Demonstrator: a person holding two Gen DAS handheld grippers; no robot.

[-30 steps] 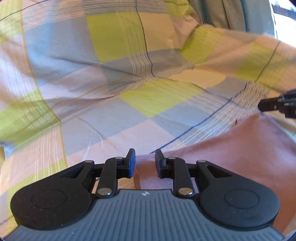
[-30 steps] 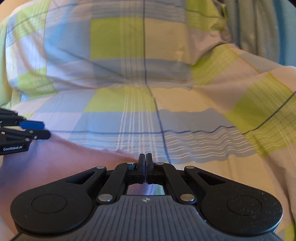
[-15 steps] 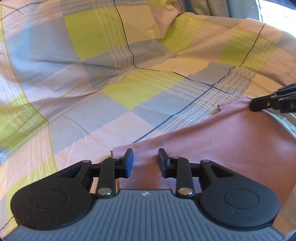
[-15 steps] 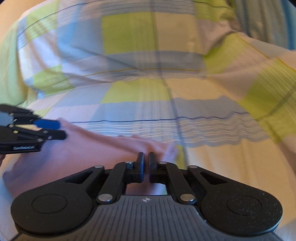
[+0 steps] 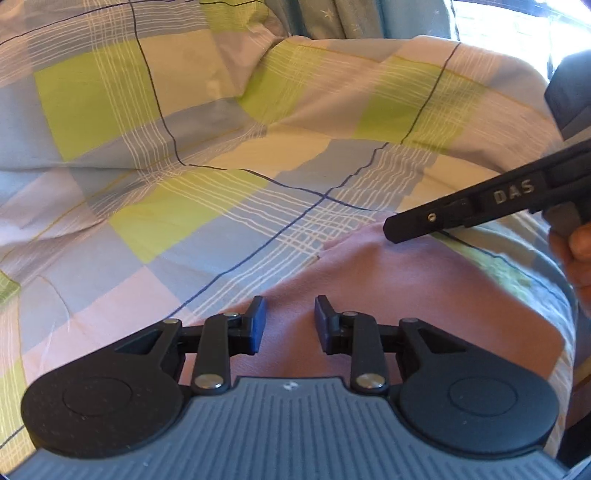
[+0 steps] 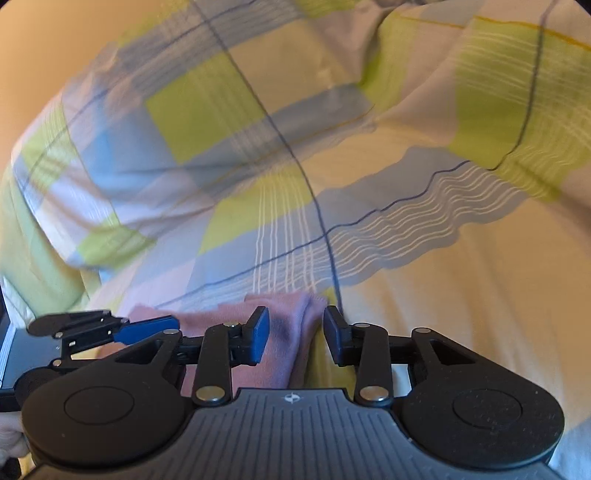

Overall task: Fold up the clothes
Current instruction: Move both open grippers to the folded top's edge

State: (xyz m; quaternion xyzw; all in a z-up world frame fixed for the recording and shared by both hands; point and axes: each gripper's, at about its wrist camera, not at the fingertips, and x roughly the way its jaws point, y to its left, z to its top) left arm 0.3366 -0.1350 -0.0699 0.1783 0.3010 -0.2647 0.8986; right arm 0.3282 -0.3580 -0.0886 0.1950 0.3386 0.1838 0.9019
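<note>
A pink cloth (image 5: 424,288) lies flat on the checked bedcover. My left gripper (image 5: 287,325) is open, its fingers just above the cloth's near part, holding nothing. My right gripper (image 6: 295,332) is open too, over the cloth's right corner (image 6: 291,321). In the left wrist view the right gripper (image 5: 391,230) comes in from the right, its tip over the cloth's far corner. In the right wrist view the left gripper (image 6: 155,328) shows at the lower left over the cloth.
The checked bedcover (image 5: 192,206) in green, blue and pale pink fills both views, with raised folds at the back (image 5: 332,74). A blue-grey curtain (image 5: 332,18) hangs behind. A hand (image 5: 576,258) shows at the right edge.
My right gripper has opened and let go of the cloth's corner. My left gripper has opened wider. The cloth now lies flat, and both grippers have shifted over it.
</note>
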